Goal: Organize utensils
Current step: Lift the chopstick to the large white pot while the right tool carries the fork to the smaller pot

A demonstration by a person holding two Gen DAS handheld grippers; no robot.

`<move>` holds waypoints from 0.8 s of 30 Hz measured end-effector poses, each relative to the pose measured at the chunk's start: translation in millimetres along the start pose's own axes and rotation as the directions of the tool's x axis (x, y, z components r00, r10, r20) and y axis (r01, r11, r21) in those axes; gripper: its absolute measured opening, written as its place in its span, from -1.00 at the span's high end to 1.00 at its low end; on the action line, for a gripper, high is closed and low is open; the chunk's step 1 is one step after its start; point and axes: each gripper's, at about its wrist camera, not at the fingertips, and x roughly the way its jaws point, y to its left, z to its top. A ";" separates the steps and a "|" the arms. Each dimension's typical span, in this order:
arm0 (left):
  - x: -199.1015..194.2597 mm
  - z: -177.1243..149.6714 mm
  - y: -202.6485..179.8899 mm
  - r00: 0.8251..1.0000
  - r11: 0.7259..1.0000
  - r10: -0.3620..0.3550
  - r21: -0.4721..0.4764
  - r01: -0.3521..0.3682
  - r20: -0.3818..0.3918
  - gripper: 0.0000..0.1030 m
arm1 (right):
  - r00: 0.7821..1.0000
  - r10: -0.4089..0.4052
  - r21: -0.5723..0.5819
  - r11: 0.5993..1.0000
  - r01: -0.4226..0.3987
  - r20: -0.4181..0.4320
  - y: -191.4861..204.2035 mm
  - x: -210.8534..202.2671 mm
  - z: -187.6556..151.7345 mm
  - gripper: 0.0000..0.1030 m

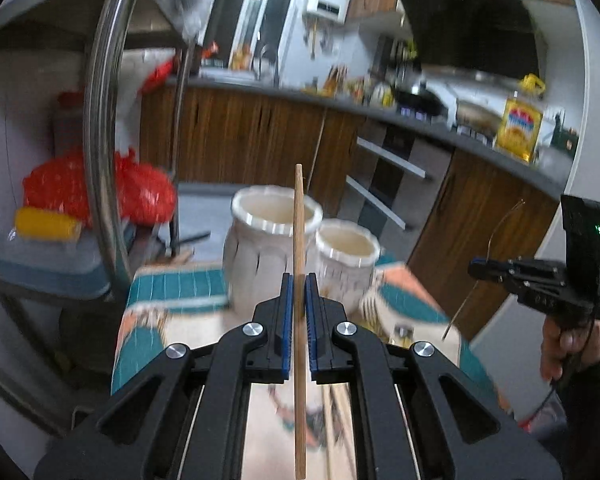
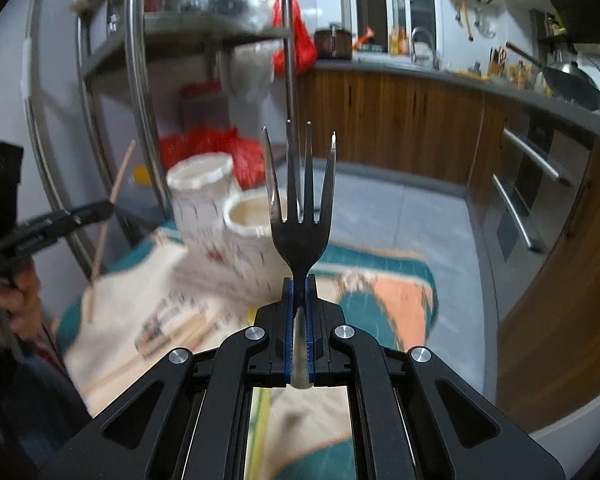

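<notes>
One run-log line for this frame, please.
left gripper: shut on wooden chopstick | right gripper: shut on metal fork | white ribbed jars: empty

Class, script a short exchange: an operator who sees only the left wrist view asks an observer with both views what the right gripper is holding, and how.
Operator: From the left wrist view I can't make out what the right gripper holds. What is it?
Observer: A metal fork, four tines pointing up.
Operator: Where is it gripped?
Observer: The jaws are shut on its neck, just below the head; the handle runs back between them.
</notes>
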 end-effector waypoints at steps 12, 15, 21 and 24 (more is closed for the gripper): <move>17.4 51.2 4.8 0.979 0.999 -0.014 -0.048 0.024 0.203 0.89 | 0.982 0.120 0.022 0.992 -0.124 0.145 6.1 6.5 44.3 0.88; 16.9 68.9 6.5 0.963 0.997 -0.006 -0.068 0.025 0.269 0.89 | 0.977 0.130 0.015 0.991 -0.135 0.171 10.0 7.6 56.7 0.88; 16.2 91.8 -1.7 0.915 0.997 0.023 -0.080 0.011 0.403 0.89 | 0.965 0.136 0.031 0.989 -0.146 0.226 12.1 10.9 72.9 0.88; 22.5 96.2 -7.2 0.891 0.997 0.051 -0.074 -0.020 0.452 0.89 | 0.961 0.144 0.050 0.986 -0.160 0.236 8.1 16.7 77.7 0.89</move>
